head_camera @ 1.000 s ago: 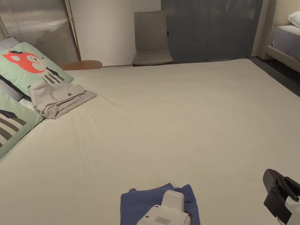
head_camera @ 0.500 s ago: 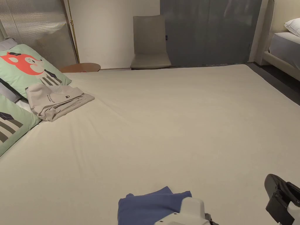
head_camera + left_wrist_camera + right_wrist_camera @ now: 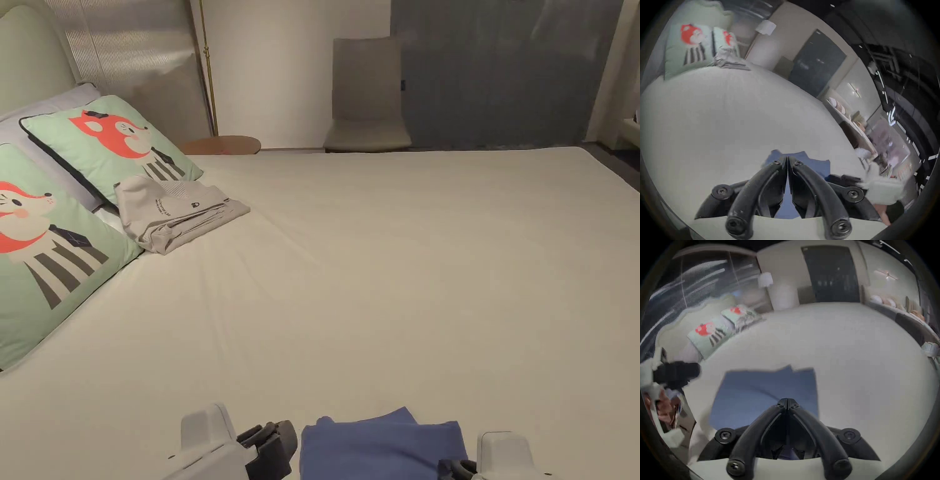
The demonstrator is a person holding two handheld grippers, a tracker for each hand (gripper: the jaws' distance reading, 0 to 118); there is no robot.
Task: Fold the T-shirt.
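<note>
Green cushions [image 3: 53, 250] printed with an orange fox lean at the left side of the bed [image 3: 387, 262], one behind the other, and a folded grey garment [image 3: 175, 212] lies against the farther one, partly on the pale sheet. Beyond it, past the bed's far edge, a round wooden side table [image 3: 222, 145] stands by the wall, and further right a beige chair [image 3: 367, 100] sits in front of a dark curtain [image 3: 506, 69]. Nearer, at the bottom edge of the head view, the left claw [image 3: 275, 440] pokes in just left of the blue T-shirt [image 3: 381, 447], close beside it but apart from the cloth there. In the left gripper view the left claw's two black jaws meet at their tips with no gap, nothing caught between them, and the blue cloth lies past and under the tips. The T-shirt itself lies folded into a small, roughly square packet, flat on the sheet near the bed's front edge, well apart from the grey garment. Right of it in the head view, the white body of the right claw [image 3: 787, 400] rises at the frame's bottom; in the right gripper view its jaws are likewise closed tip to tip over the near part of the T-shirt, and whether they pinch any cloth cannot be told
</note>
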